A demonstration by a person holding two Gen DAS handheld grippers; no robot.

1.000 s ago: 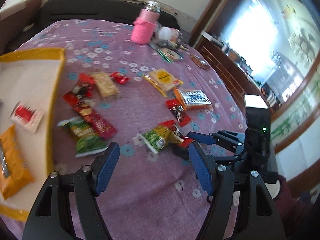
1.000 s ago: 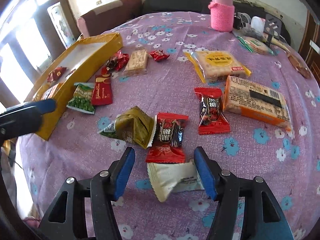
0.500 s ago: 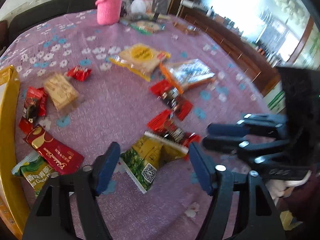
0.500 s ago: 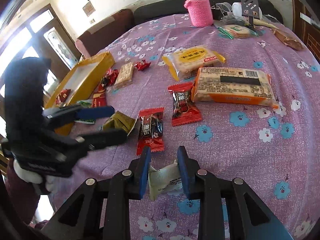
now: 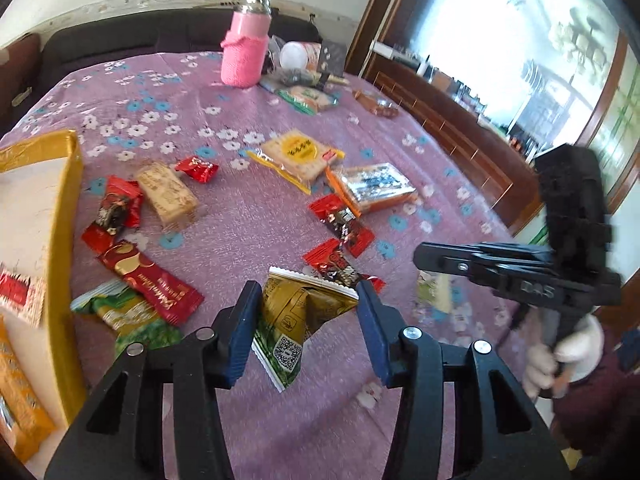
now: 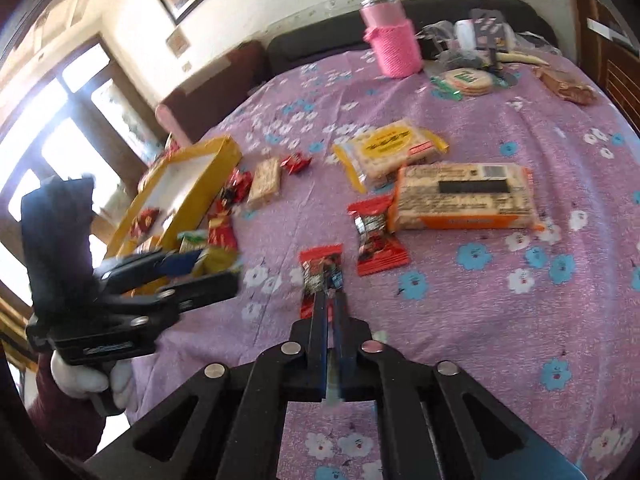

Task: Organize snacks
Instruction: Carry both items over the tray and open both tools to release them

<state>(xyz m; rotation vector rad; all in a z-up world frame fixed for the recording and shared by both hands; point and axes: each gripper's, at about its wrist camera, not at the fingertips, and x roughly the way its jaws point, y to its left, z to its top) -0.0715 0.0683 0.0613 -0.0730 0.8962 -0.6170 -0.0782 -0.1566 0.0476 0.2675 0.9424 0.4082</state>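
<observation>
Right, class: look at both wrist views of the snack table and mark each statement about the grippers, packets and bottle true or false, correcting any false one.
1. The left gripper is open around the gold-and-green foil snack packet. True.
2. The right gripper is wide open. False: its jaws are almost together, with a thin pale wrapper edge between them.
3. The pink knitted-sleeve bottle lies on its side. False: it stands upright at the far end of the purple flowered tablecloth.
4. The orange-edged rectangular biscuit packet lies outside the yellow cardboard box. True.
5. The yellow box holds nothing. False: a red-and-white sachet lies inside.
</observation>
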